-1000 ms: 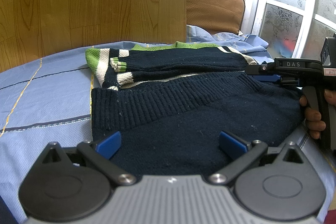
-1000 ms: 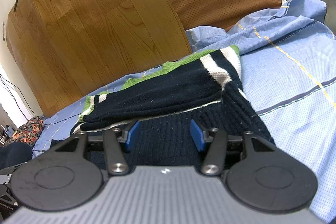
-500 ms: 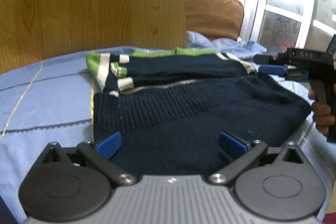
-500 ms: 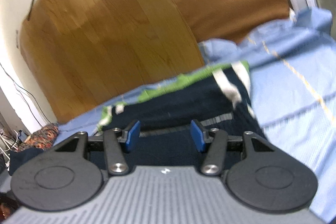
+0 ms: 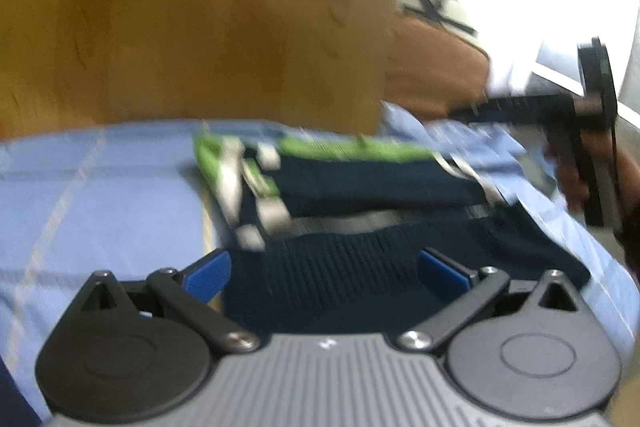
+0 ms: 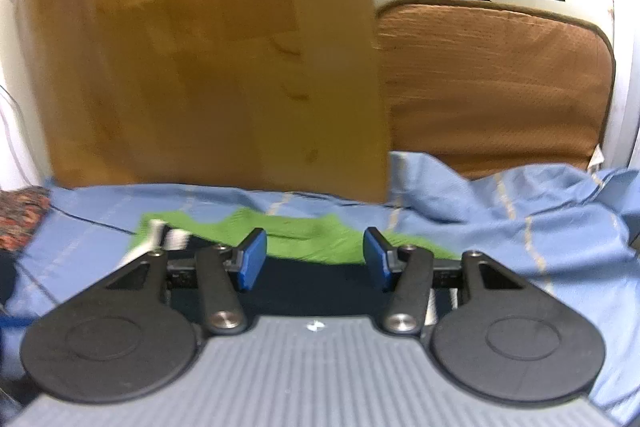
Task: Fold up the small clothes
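A navy knit sweater [image 5: 360,259] with green and white stripes lies folded on the blue bedsheet [image 5: 100,195]. Its striped cuffs are stacked at the left. My left gripper [image 5: 324,269] hovers over the near hem, open, its blue pads wide apart with nothing between them. In the left wrist view, a hand holds my right gripper [image 5: 468,114] raised above the sweater's right side. In the right wrist view, my right gripper [image 6: 315,261] is open above the sweater [image 6: 312,283], level with its green band. Nothing is between its pads.
A tall wooden board [image 6: 200,67] leans against the wall behind the bed, with a brown cushion [image 6: 492,87] to its right. The bedsheet bunches into folds [image 6: 500,203] at the far right. A patterned cloth [image 6: 20,219] lies at the left edge.
Both grippers have lifted away from the sweater. The right one rose more and rolled level, so its view now faces the board and cushion. The sweater lies as before.
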`<state>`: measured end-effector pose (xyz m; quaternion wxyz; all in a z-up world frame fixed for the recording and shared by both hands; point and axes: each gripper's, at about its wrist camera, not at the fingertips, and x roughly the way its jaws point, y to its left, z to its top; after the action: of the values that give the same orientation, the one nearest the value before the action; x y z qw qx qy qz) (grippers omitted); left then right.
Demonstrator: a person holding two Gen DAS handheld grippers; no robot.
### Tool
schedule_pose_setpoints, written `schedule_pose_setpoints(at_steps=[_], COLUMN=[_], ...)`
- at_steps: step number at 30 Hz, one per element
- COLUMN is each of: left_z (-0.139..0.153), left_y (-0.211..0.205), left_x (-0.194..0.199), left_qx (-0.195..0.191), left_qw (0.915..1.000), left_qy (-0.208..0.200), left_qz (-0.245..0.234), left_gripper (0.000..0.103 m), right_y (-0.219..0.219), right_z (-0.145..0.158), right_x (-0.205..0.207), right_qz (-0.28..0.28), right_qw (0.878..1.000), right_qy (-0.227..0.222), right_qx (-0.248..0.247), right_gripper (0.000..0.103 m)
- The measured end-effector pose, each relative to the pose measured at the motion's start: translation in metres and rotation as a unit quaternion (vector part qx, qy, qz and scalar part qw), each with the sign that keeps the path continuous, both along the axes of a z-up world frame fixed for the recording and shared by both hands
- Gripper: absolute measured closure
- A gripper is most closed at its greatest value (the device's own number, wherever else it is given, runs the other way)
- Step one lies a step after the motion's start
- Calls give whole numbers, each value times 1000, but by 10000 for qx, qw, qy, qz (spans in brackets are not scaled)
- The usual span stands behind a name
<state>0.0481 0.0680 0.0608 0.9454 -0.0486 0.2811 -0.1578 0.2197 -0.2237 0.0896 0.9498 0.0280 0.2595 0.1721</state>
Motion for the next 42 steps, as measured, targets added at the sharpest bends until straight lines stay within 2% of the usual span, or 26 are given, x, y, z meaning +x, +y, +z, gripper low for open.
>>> schedule_pose_setpoints(at_steps=[2,4,7,9,12,15,18,19,20,21,22,23,24,25,26,30,33,38,42], left_z=[19,28,20,10,8,12,3,-3,-10,-19,-27,-34,-34,-33,-33,-23,1,55,74], left_y=[-1,-3,-6,-1,1,-15,-47,-57,-67,-76,-81,-83,-81,-80,-77,-77,-73,-68,-66], left_x=[27,64,119,152,193,230,261,268,276,283,289,293,291,291,288,267,240,157,78], left_qx=[192,254,520,386,305,424,973,1112,1244,1369,1466,1516,1394,1213,1021,1044,798,529,435], left_qw=[9995,9991,9953,9923,9901,9920,9911,9896,9873,9844,9815,9787,9812,9830,9847,9872,9926,9985,9981], left_qy=[-10,49,355,725,888,846,740,789,915,1073,1216,1373,1307,1364,1411,1195,912,145,-367], left_qz=[264,329,738,931,1044,835,522,456,360,265,211,200,253,178,104,151,111,-77,-233], left_gripper=[0,0,0,2,4,4,5,10,20,27,45,52,59,81,88,91,91,91,92], right_y=[-9,-13,-4,11,31,44,46,47,48,49,49,50,51,51,50,39,32,23,12], right_z=[-3,-5,-16,-25,-43,-60,-71,-74,-75,-75,-74,-73,-70,-67,-64,-45,-23,10,30], right_x=[25,54,93,111,133,153,165,166,166,165,163,162,158,155,151,134,106,36,-35], right_qz=[-43,25,189,267,412,415,499,565,641,729,804,849,859,901,933,876,878,965,1080], right_qw=[9999,9993,9967,9950,9924,9885,9874,9870,9871,9869,9870,9869,9877,9882,9888,9931,9950,9953,9931], right_qy=[126,370,782,959,1115,1313,1390,1378,1318,1284,1252,1238,1138,1052,984,751,474,-13,-418], right_qx=[-40,32,101,-35,-330,-620,-576,-611,-651,-652,-610,-587,-639,-658,-621,-222,-30,78,195], right_gripper=[47,47,47,47,44,43,46,50,64,79,86,87,88,89,89,90,91,91,91])
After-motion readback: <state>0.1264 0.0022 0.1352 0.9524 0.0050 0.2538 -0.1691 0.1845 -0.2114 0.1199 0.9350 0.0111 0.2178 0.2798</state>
